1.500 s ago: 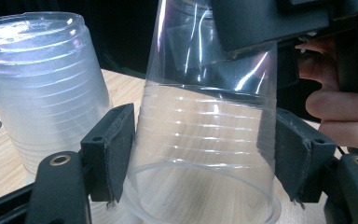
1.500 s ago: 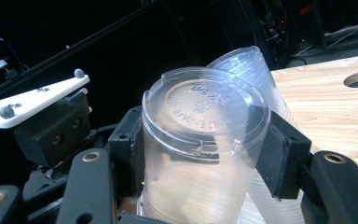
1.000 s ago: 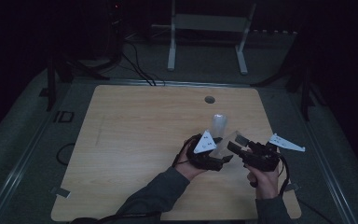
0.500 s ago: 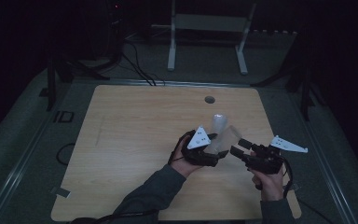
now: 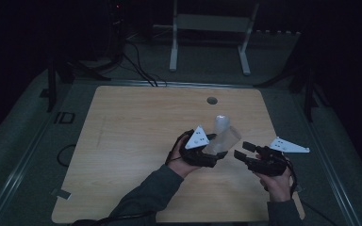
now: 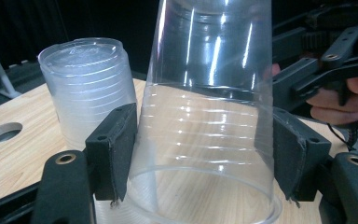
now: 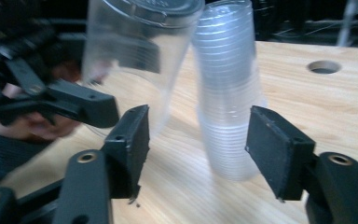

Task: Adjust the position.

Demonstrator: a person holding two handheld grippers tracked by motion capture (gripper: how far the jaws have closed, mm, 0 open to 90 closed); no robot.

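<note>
A clear plastic cup, upside down and tilted, sits between the pads of my left gripper, which is shut on it. In the high view the left gripper holds this cup right in front of a stack of clear cups standing upside down on the table. My right gripper hovers just right of the held cup. Its jaws have just been closing, with nothing between the pads. The stack stands beyond the right gripper, and the held cup is to the left.
The wooden table has a round cable hole behind the stack. A pale metal stand and cables lie on the dark floor beyond the far edge. The person's forearms come in from the bottom.
The left gripper shifted slightly away from the person with the cup still in it. The right gripper's jaws have come closer together while that hand stayed put.
</note>
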